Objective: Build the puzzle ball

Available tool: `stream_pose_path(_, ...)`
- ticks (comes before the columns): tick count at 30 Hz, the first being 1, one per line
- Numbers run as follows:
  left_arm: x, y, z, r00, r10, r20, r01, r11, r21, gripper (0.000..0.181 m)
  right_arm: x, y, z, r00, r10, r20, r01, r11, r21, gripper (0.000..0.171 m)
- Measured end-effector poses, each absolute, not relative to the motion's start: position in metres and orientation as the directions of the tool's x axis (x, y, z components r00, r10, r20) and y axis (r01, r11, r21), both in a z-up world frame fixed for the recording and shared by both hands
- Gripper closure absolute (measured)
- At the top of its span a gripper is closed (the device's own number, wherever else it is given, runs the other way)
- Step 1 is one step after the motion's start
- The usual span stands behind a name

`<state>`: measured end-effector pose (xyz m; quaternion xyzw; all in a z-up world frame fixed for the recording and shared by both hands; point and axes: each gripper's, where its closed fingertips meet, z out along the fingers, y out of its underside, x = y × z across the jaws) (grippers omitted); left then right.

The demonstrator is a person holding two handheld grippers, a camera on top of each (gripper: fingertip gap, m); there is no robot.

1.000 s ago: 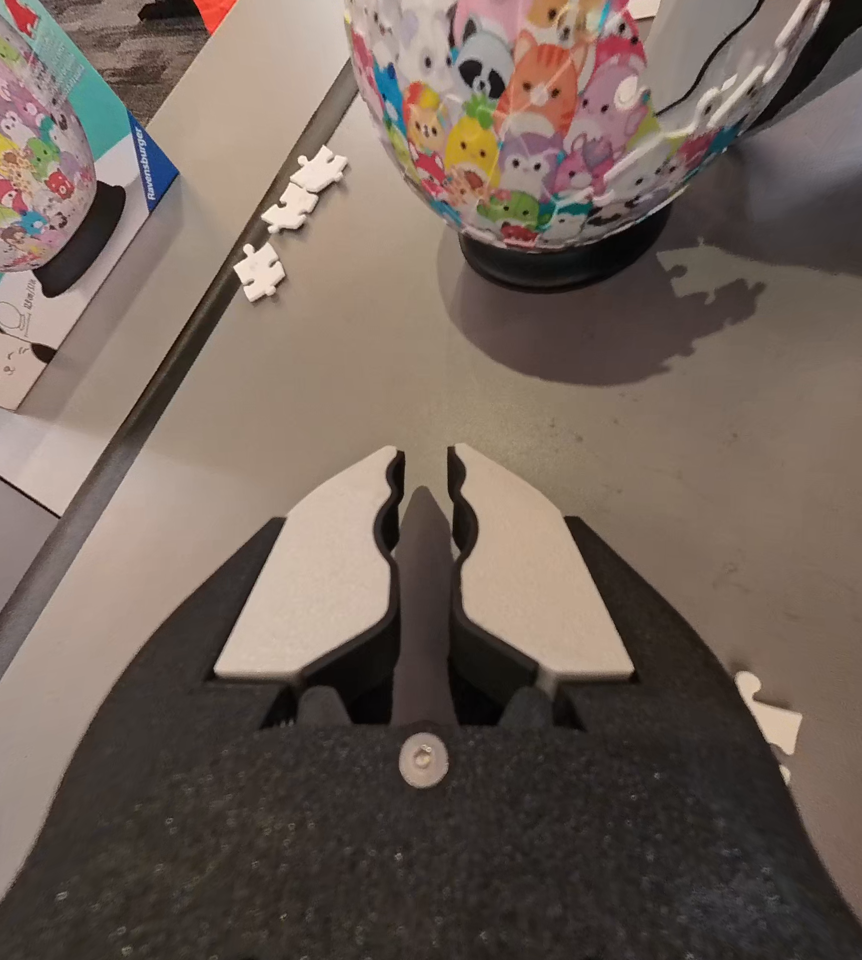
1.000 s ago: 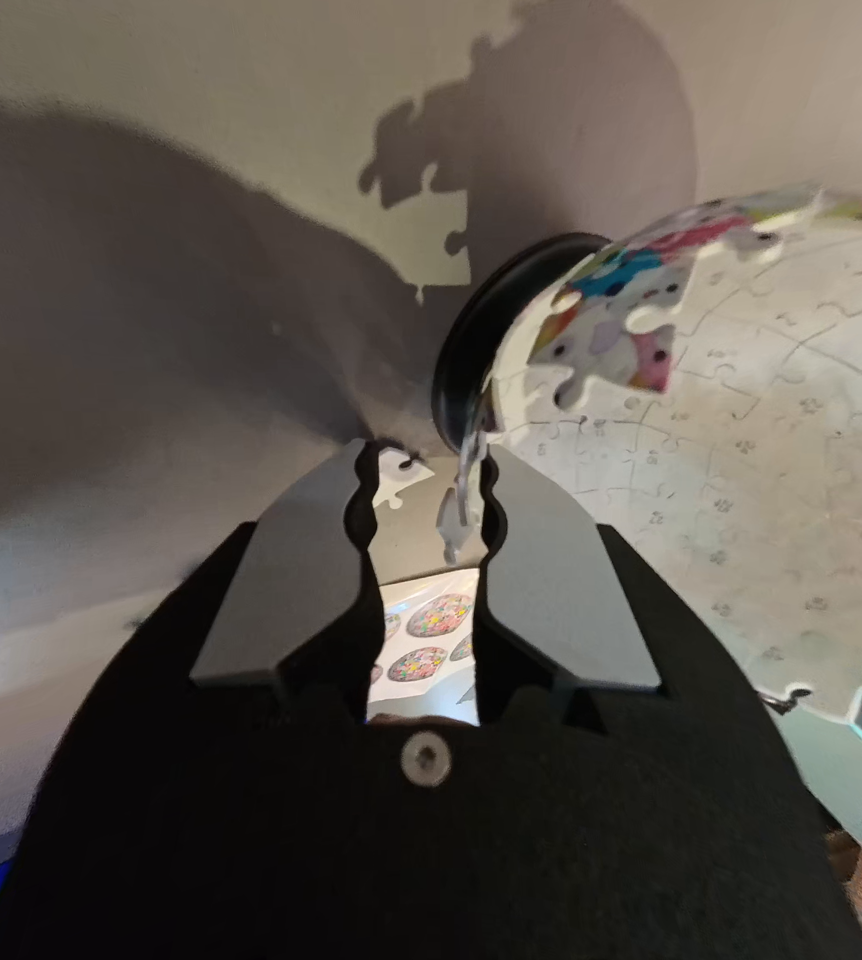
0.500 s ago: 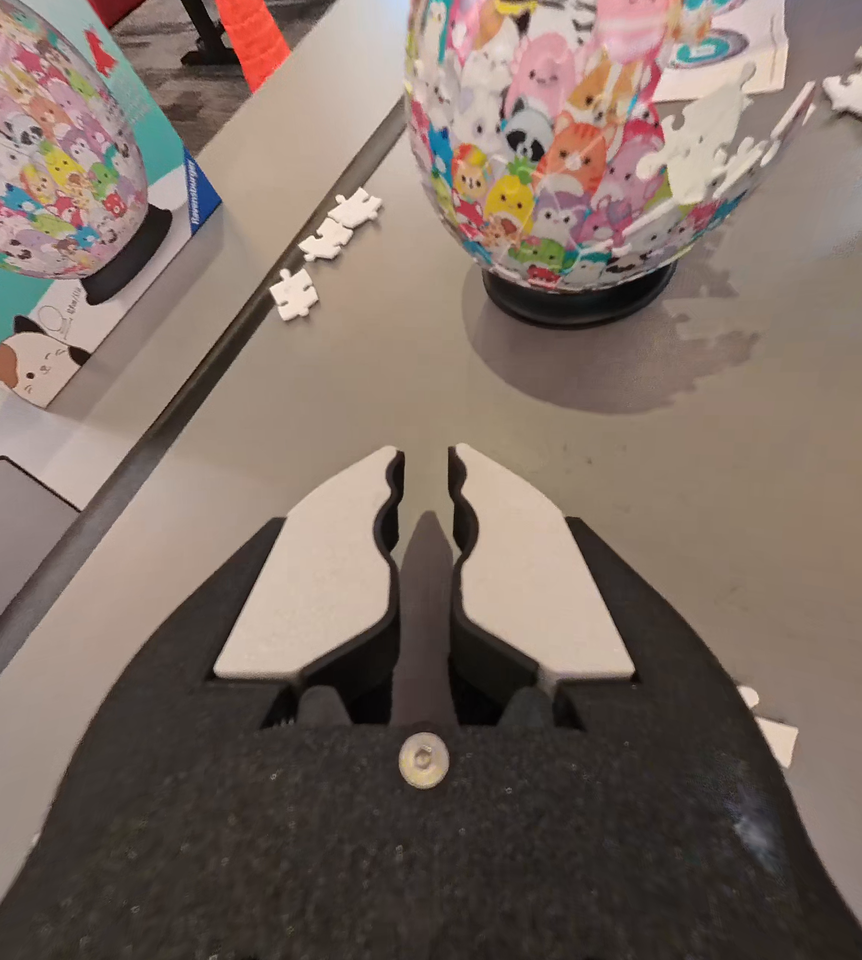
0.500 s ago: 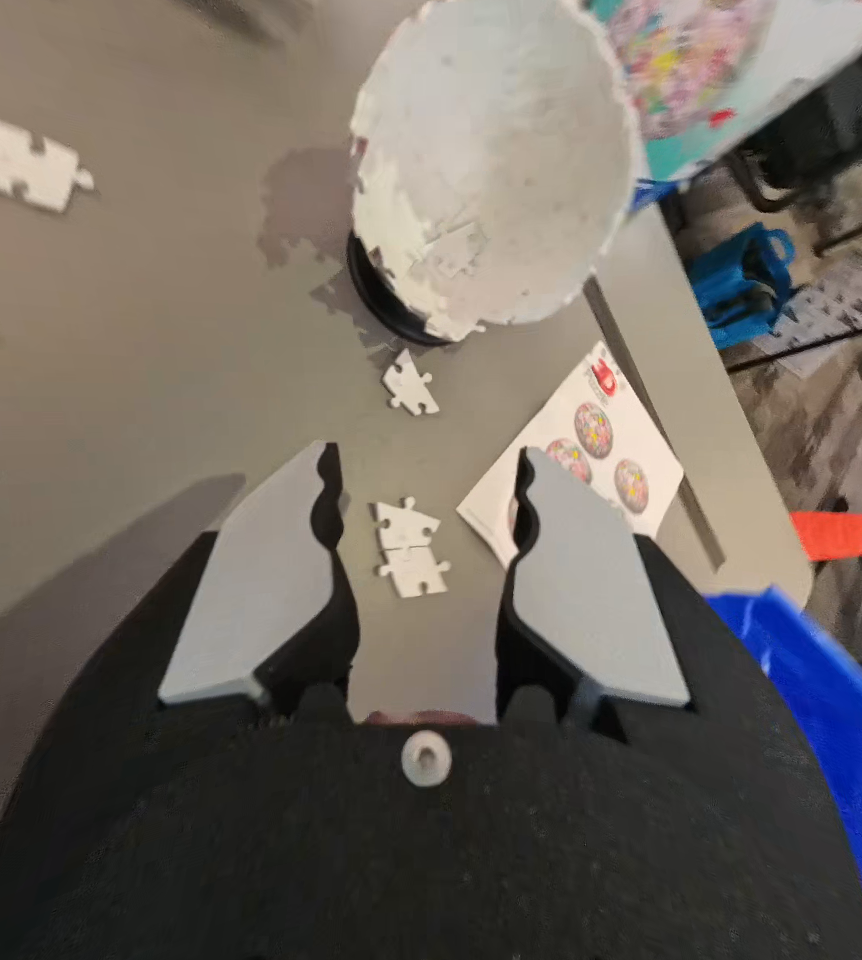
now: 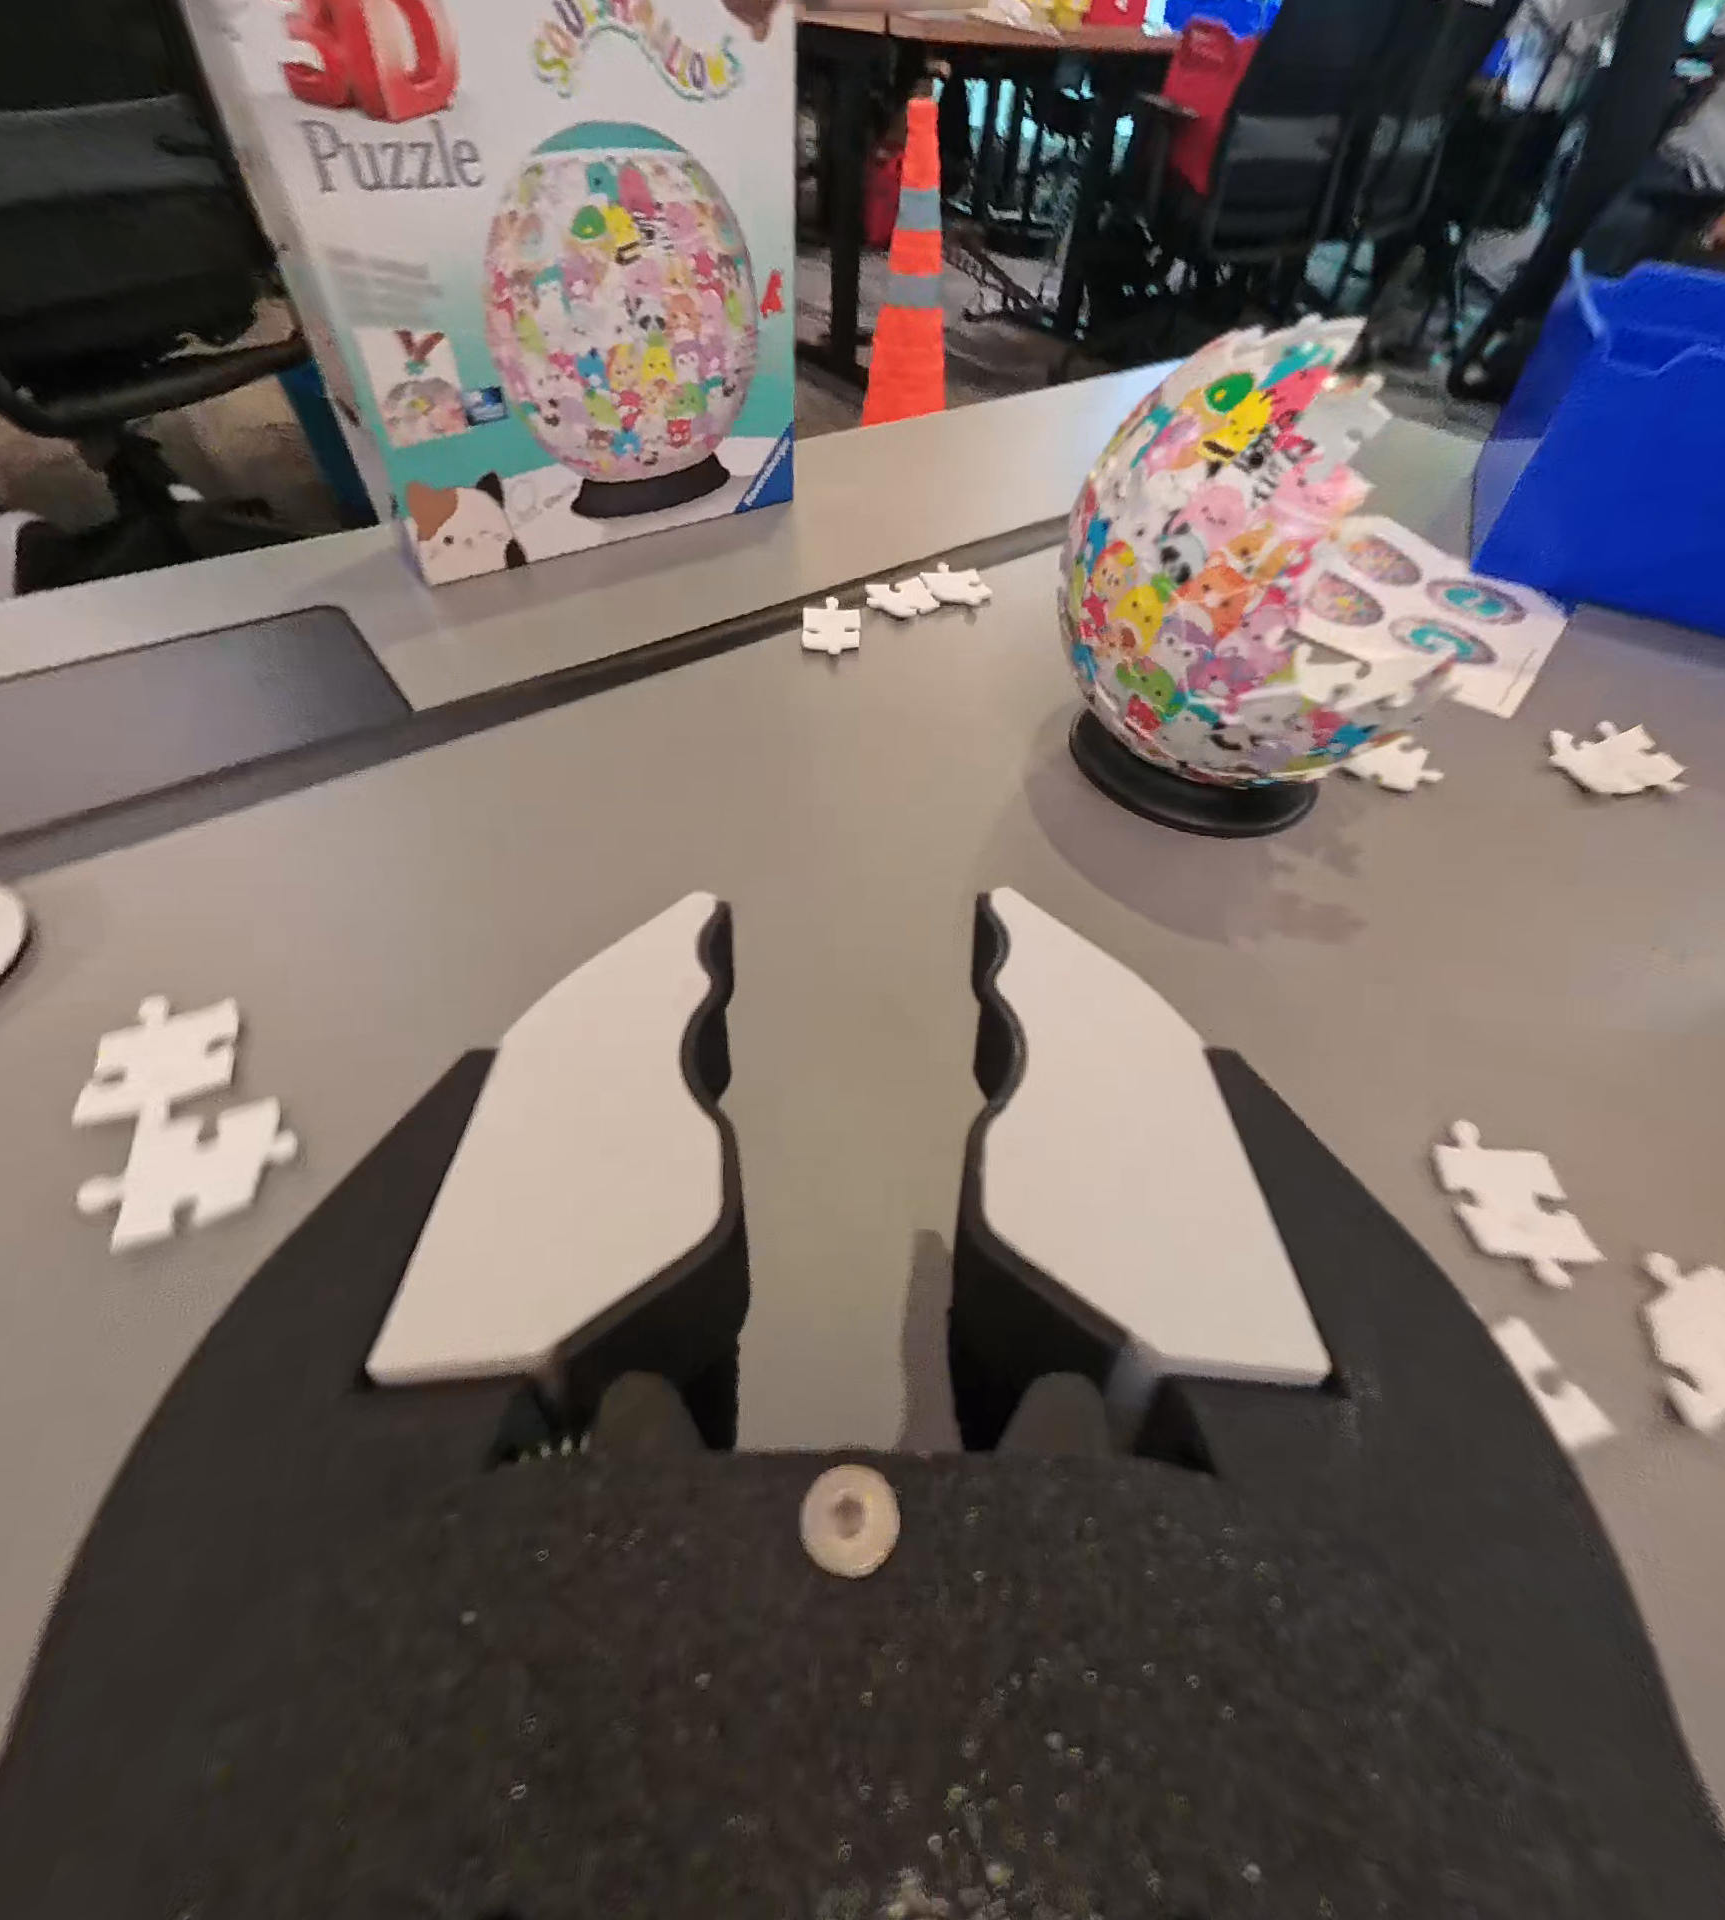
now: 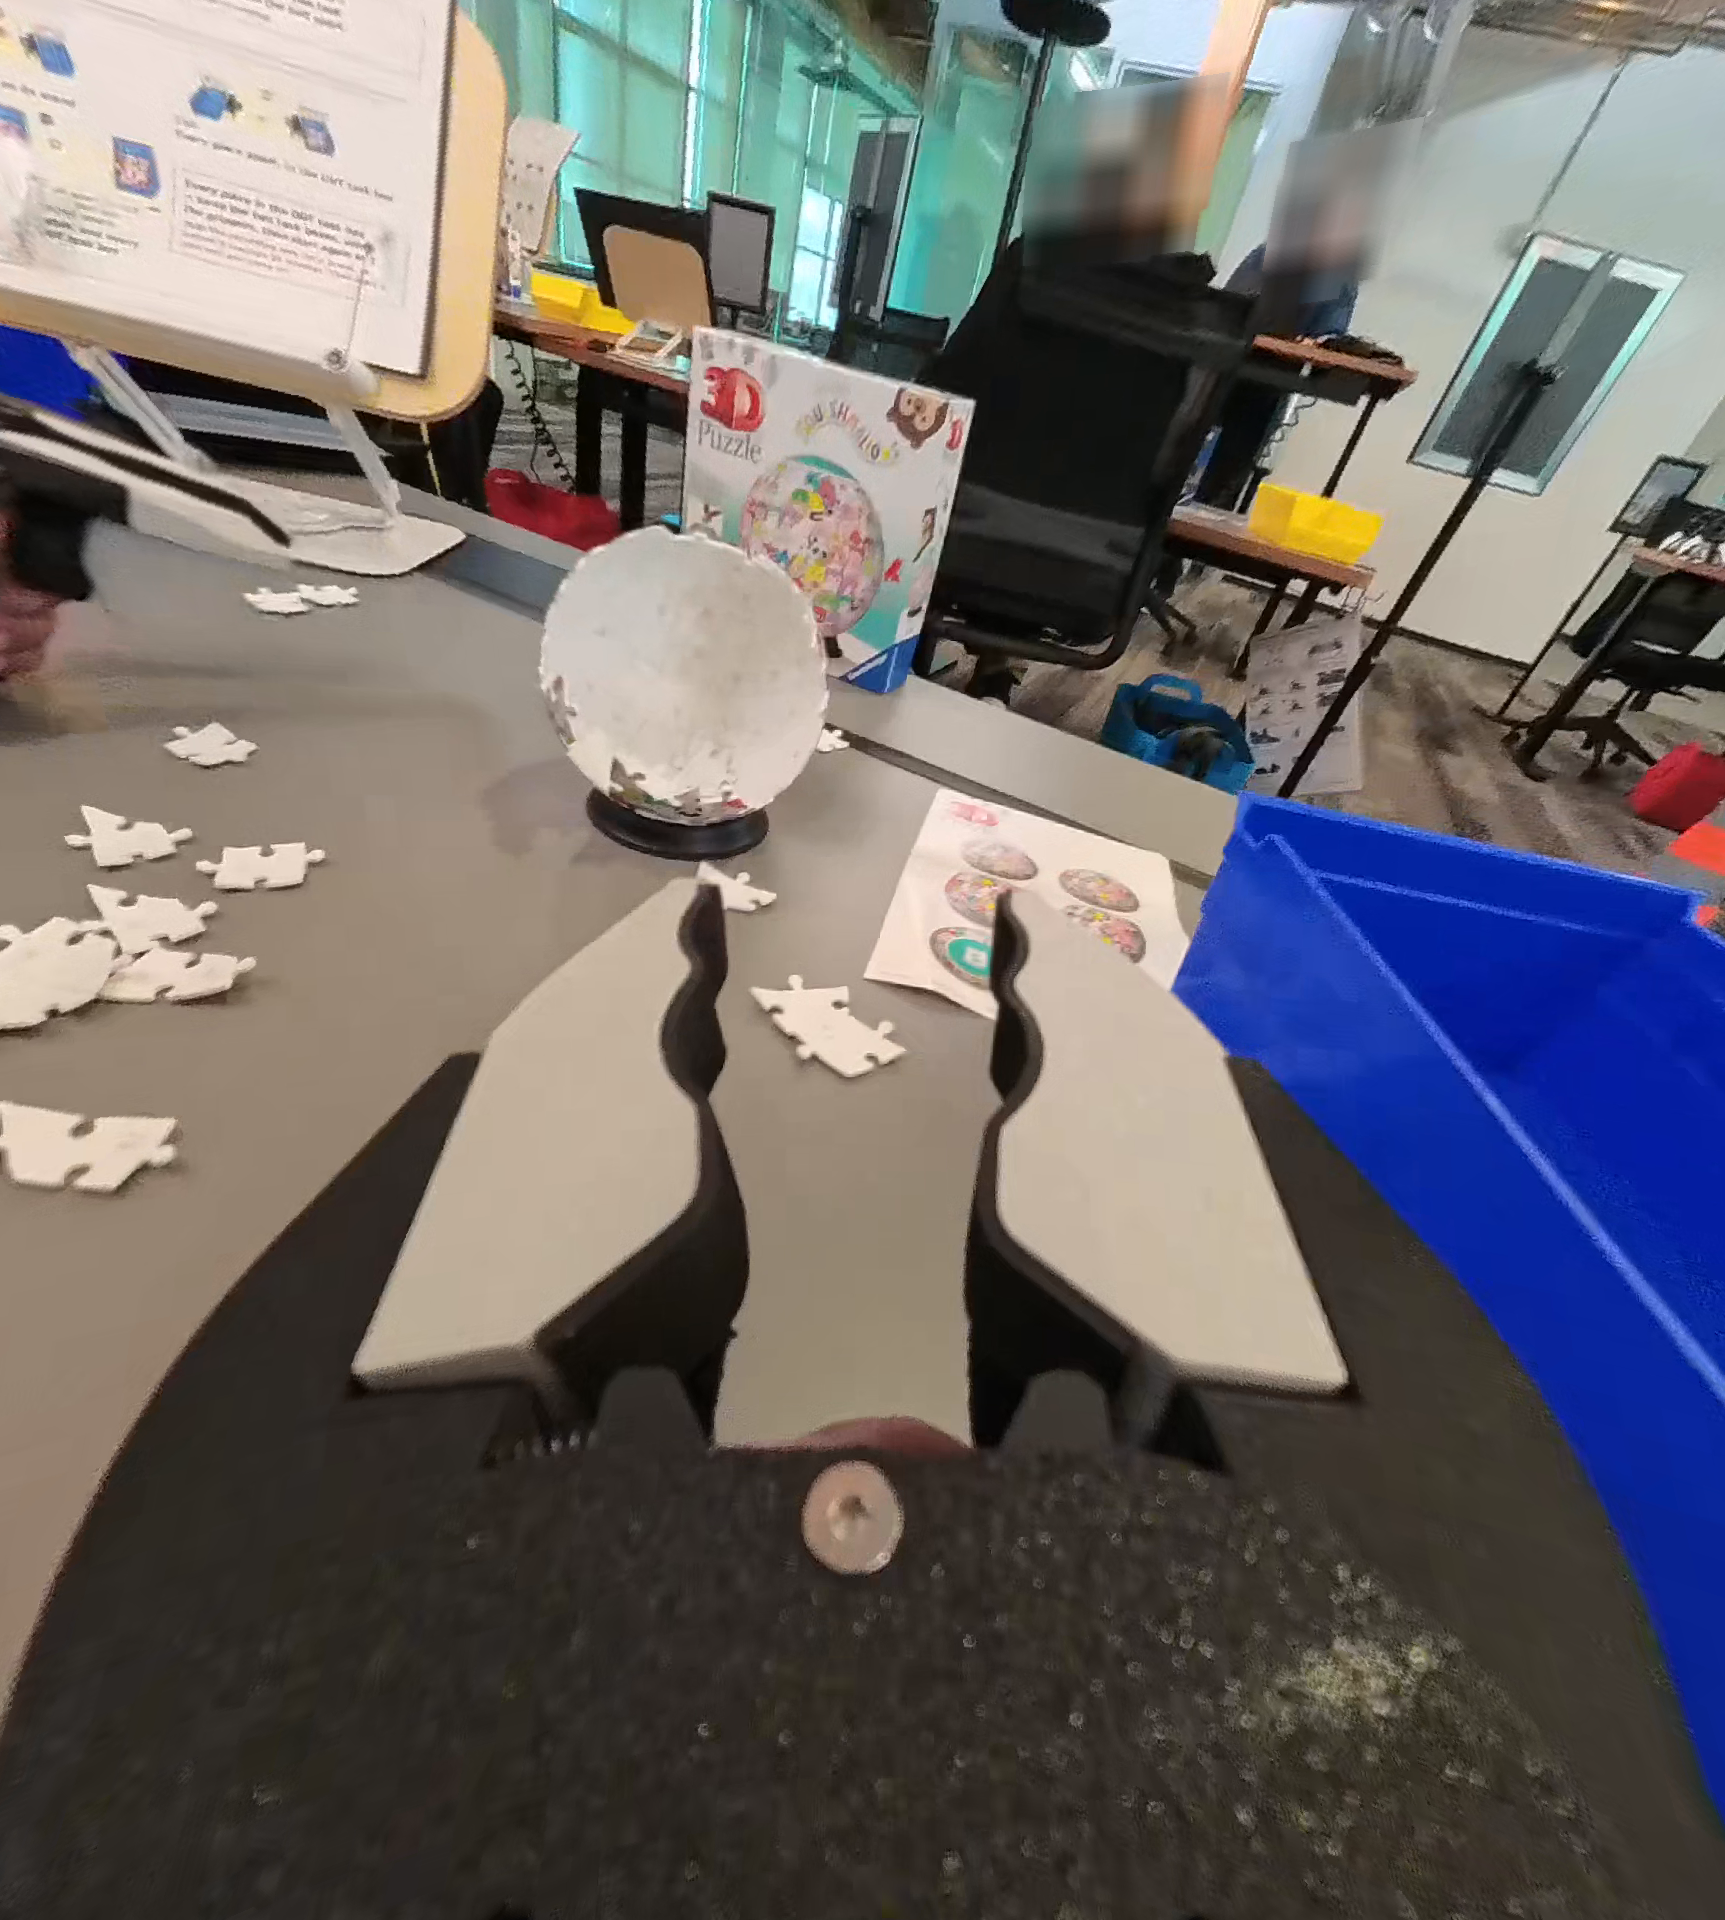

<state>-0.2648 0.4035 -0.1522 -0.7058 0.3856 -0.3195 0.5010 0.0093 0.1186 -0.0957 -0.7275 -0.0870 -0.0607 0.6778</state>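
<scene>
Both grippers withdrawn; puzzle ball (image 6: 683, 665) half-hidden.

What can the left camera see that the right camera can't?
Only the left wrist view shows the colourful picture side of the puzzle ball, and three white pieces in a row by the table's seam.

Only the right wrist view shows the ball's white hollow inside, the other tongs held in a hand far left, and a board with sheets.

Both show the ball's black stand, the puzzle box, the blue bin, the leaflet and open, empty tongs.
</scene>
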Motion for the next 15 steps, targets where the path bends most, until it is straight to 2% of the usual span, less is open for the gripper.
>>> stream_pose_path(2, -0.283, 0.384, -0.149, 0.534, -0.84, 0.097, -0.178, -0.224, -0.958, 0.128, 0.004, 0.119, -0.108, 0.978, 0.073, 0.194, 0.202, -0.122, -0.972, 0.123)
stream_pose_path(6, -0.321, 0.34, -0.14, 0.587, -0.789, 0.183, -0.058, -0.266, -0.962, 0.109, 0.003, 0.123, -0.16, 0.977, 0.093, 0.194, 0.215, -0.393, -0.894, 0.117)
stream_pose_path(9, -0.332, 0.311, -0.128, 0.582, -0.786, 0.209, 0.003, -0.255, -0.967, 0.09, -0.01, 0.123, -0.174, 0.984, 0.13, 0.122, 0.17, -0.473, -0.864, 0.114)
stream_pose_path(15, -0.312, 0.274, -0.108, 0.543, -0.83, 0.128, -0.09, -0.209, -0.974, 0.092, -0.033, 0.124, -0.184, 0.987, 0.153, -0.049, 0.042, -0.543, -0.839, 0.113)
